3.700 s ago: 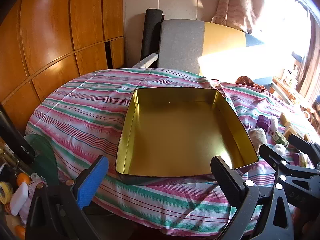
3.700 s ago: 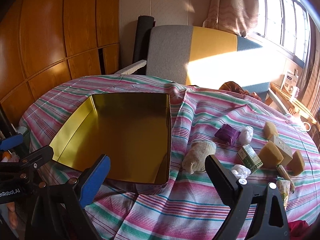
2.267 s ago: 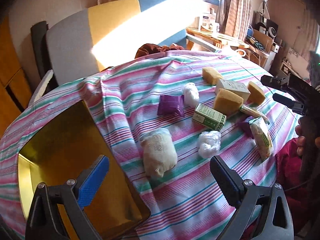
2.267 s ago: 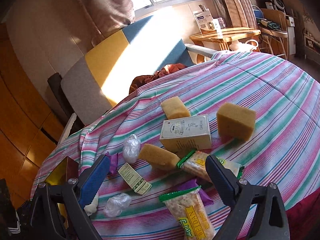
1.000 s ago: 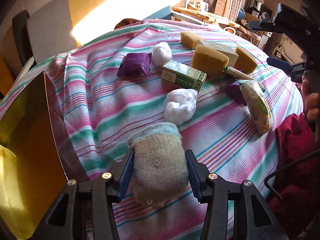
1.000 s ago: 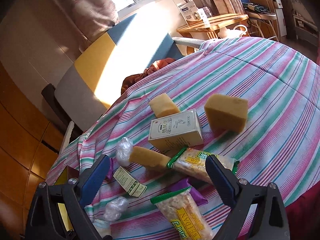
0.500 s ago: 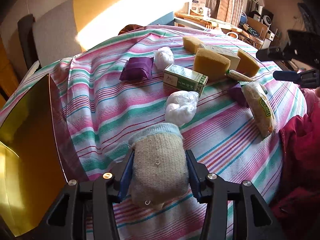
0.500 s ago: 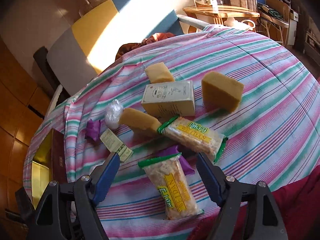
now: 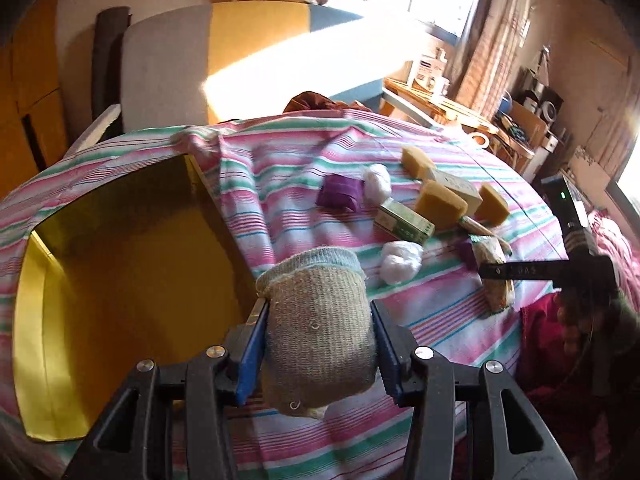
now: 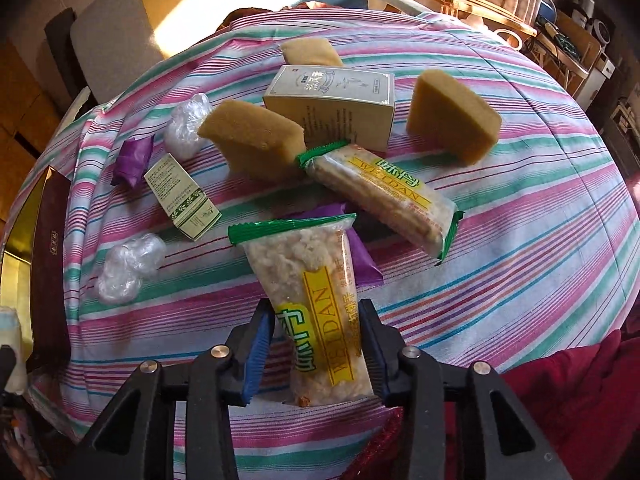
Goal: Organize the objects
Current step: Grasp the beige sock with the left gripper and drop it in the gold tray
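My left gripper point(image 9: 318, 346) is shut on a rolled beige sock point(image 9: 318, 332) and holds it above the striped cloth, just right of the open gold tin point(image 9: 120, 264). My right gripper point(image 10: 318, 346) is closed around the near end of a clear snack packet with a yellow label point(image 10: 316, 304), which still lies on the cloth. A second snack packet point(image 10: 380, 196), yellow sponges point(image 10: 254, 142), a beige box point(image 10: 332, 98), a small green box point(image 10: 182, 196), purple packets point(image 10: 134, 160) and clear plastic wads point(image 10: 128, 266) lie beyond it.
The gold tin's dark outer wall point(image 10: 48, 264) shows at the left of the right wrist view. A grey and yellow chair point(image 9: 192, 64) stands behind the table. A red garment point(image 10: 560, 400) lies at the table's near right edge.
My left gripper lifted the sock and swung left toward the tin. My right gripper came down over the near snack packet and its jaws closed on it.
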The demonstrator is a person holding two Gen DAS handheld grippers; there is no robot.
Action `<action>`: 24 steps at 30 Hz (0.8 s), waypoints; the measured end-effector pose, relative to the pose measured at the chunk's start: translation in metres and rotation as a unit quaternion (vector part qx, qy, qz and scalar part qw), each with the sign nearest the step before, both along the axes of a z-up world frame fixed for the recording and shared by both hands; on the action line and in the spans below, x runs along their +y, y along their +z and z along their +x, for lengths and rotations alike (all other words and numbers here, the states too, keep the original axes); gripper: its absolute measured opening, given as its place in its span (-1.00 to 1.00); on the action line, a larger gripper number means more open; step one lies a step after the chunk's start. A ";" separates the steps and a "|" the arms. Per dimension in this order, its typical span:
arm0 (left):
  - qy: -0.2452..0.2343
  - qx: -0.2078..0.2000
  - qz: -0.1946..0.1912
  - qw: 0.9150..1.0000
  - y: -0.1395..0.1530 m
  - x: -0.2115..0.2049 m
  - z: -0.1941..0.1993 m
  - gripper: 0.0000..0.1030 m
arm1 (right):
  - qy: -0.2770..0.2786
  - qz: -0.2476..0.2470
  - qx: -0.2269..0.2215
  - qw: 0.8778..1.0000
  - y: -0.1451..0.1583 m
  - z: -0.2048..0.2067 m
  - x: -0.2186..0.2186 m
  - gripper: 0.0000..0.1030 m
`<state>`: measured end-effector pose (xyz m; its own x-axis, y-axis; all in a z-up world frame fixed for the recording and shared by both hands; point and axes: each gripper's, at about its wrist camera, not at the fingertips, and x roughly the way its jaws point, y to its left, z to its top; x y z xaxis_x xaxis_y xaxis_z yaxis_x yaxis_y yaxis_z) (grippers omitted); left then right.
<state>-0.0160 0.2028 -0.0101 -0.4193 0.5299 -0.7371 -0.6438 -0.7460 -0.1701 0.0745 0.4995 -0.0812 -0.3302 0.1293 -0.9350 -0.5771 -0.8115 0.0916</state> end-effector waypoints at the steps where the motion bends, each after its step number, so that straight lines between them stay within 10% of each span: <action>1: 0.018 -0.007 0.007 1.000 0.004 -0.015 -0.011 -0.03 | 0.001 0.000 0.001 1.000 0.000 0.001 0.000 -0.19; 12: 0.196 -0.053 -0.053 0.978 -0.025 -0.143 -0.166 -0.03 | 0.011 -0.020 0.024 0.999 0.005 0.004 0.001 -0.19; 24: 0.243 -0.035 -0.130 0.961 -0.055 -0.143 -0.244 0.11 | 0.021 -0.015 0.024 0.999 0.001 -0.008 -0.003 -0.19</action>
